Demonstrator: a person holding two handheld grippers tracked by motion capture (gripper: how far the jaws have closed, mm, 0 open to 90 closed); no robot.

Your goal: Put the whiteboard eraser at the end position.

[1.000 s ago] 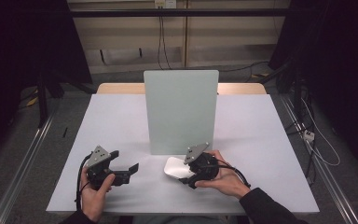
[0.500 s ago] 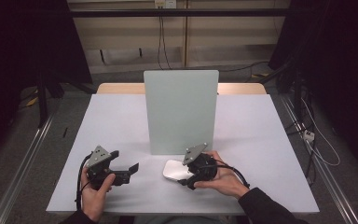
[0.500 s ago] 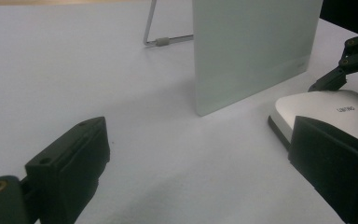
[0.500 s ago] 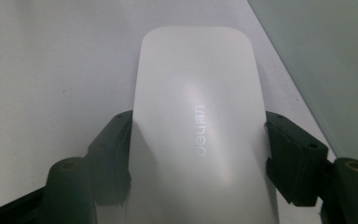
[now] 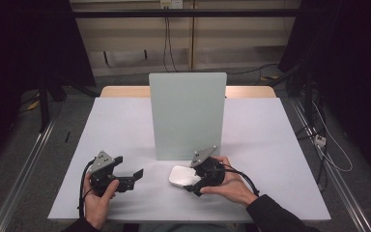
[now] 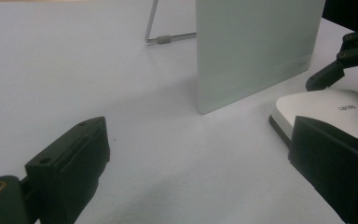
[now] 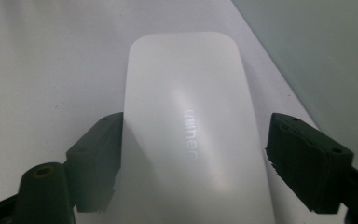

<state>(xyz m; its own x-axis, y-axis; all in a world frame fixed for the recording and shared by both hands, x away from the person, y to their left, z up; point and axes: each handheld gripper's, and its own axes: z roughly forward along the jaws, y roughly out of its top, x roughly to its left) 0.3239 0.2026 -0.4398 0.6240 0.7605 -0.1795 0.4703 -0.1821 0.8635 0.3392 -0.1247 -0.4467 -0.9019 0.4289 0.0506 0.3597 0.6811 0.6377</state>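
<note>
A flat white mouse (image 5: 179,175) with a grey logo lies on the white table (image 5: 125,125), in front of the upright panel. My right gripper (image 5: 192,179) reaches over it from the right. In the right gripper view the mouse (image 7: 186,116) lies between the jaws of the right gripper (image 7: 198,135). Those jaws have just been opening: the left one sits by the mouse's edge and the right one stands clear of it. My left gripper (image 5: 130,166) rests at the front left, open and empty, pointing toward the mouse (image 6: 326,107).
A pale green panel (image 5: 187,116) stands upright mid-table on a wire stand (image 6: 163,39), just behind the mouse. The table's front edge runs close under both hands. Dark floor, rails and cables surround the table.
Both hands keep their places. The right gripper's jaws look slightly wider around the mouse than before; the mouse has not moved.
</note>
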